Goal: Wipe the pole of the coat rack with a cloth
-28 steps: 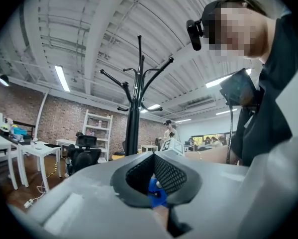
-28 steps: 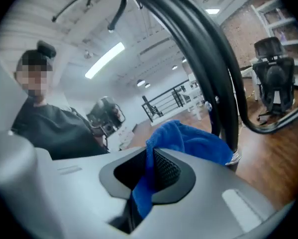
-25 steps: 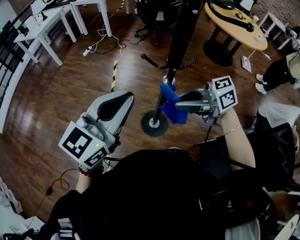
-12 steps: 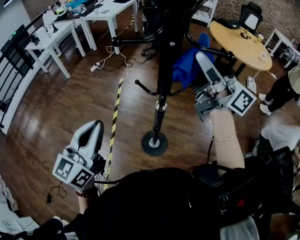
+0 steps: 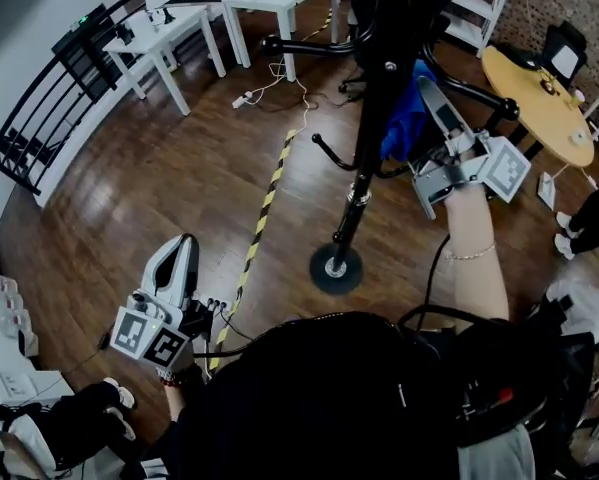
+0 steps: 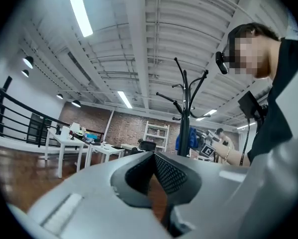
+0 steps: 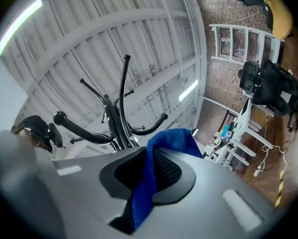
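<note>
Btwn right gripper (image 7: 148,159) jaws: cloth (image 7: 171,139)

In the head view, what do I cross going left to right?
Black railing → left gripper → striped floor tape → coat rack pole → blue cloth → round wooden table.
</note>
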A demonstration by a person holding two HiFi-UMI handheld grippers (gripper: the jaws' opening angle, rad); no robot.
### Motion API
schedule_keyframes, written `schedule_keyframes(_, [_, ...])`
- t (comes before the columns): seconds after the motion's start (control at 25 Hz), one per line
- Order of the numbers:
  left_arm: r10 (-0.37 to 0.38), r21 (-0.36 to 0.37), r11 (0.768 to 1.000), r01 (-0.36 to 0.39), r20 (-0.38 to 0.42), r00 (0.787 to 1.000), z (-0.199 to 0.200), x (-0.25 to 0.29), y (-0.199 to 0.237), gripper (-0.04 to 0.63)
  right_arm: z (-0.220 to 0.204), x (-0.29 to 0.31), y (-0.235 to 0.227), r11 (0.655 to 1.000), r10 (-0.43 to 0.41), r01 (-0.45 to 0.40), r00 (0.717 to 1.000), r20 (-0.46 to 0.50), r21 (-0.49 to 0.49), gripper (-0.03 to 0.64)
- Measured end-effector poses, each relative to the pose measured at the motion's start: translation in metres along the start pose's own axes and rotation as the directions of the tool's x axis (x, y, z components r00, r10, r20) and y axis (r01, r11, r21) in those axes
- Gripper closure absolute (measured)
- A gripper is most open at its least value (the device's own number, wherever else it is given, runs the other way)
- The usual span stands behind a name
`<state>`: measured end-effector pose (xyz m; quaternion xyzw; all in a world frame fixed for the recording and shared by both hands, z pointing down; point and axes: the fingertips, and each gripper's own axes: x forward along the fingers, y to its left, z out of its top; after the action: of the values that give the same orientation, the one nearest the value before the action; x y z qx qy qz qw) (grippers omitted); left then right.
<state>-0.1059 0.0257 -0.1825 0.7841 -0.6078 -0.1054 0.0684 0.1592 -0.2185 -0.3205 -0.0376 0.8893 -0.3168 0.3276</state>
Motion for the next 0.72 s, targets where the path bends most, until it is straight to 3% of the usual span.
schedule_keyframes(0.16, [0.053, -0.014, 0.998, -0.053, -0.019, 0.998, -0.009, -0.005, 0.011, 0.589, -0.025, -0.023, -0.035, 0.991, -0.127, 0.121, 0.983, -0.135, -0.051, 0.578])
schedule_keyframes(0.28, [0.046, 0.01, 0.999, -0.046, -0.048, 0.998, -0.015, 0.003, 0.009, 0.589, -0.062, -0.043, -0.07, 0.962, -0.271, 0.258, 0.936, -0.226, -0.087, 0.578])
schedule_keyframes(0.32, [0.03, 0.014, 0.999, -0.029, -0.062, 0.998, -0.018, 0.007, 0.006, 0.589, -0.074, -0.055, -0.086, 0.936, -0.353, 0.335, 0.903, -0.246, -0.11, 0.578])
schedule_keyframes(0.36, [0.009, 0.016, 1.0, -0.008, -0.075, 0.997, -0.02, 0.012, 0.002, 0.589, -0.085, -0.07, -0.105, 0.89, -0.456, 0.431, 0.851, -0.26, -0.15, 0.578])
schedule_keyframes(0.44, [-0.034, 0.022, 0.999, 0.036, -0.095, 0.995, -0.023, 0.022, -0.009, 0.589, -0.103, -0.101, -0.142, 0.777, -0.629, 0.584, 0.729, -0.269, -0.236, 0.578])
schedule_keyframes(0.48, [-0.051, 0.027, 0.998, 0.054, -0.102, 0.993, -0.024, 0.027, -0.013, 0.589, -0.109, -0.109, -0.154, 0.749, -0.662, 0.609, 0.7, -0.269, -0.26, 0.578])
schedule_keyframes(0.6, [-0.087, 0.037, 0.995, 0.092, -0.112, 0.99, -0.025, 0.038, -0.022, 0.589, -0.122, -0.115, -0.166, 0.743, -0.663, 0.576, 0.703, -0.259, -0.341, 0.578])
schedule_keyframes(0.64, [-0.096, 0.038, 0.994, 0.101, -0.117, 0.989, -0.026, 0.04, -0.022, 0.589, -0.124, -0.118, -0.167, 0.719, -0.681, 0.562, 0.687, -0.252, -0.409, 0.578])
schedule_keyframes(0.72, [-0.108, 0.035, 0.993, 0.113, -0.131, 0.986, -0.03, 0.044, -0.02, 0.589, -0.124, -0.126, -0.171, 0.624, -0.743, 0.511, 0.623, -0.246, -0.591, 0.578])
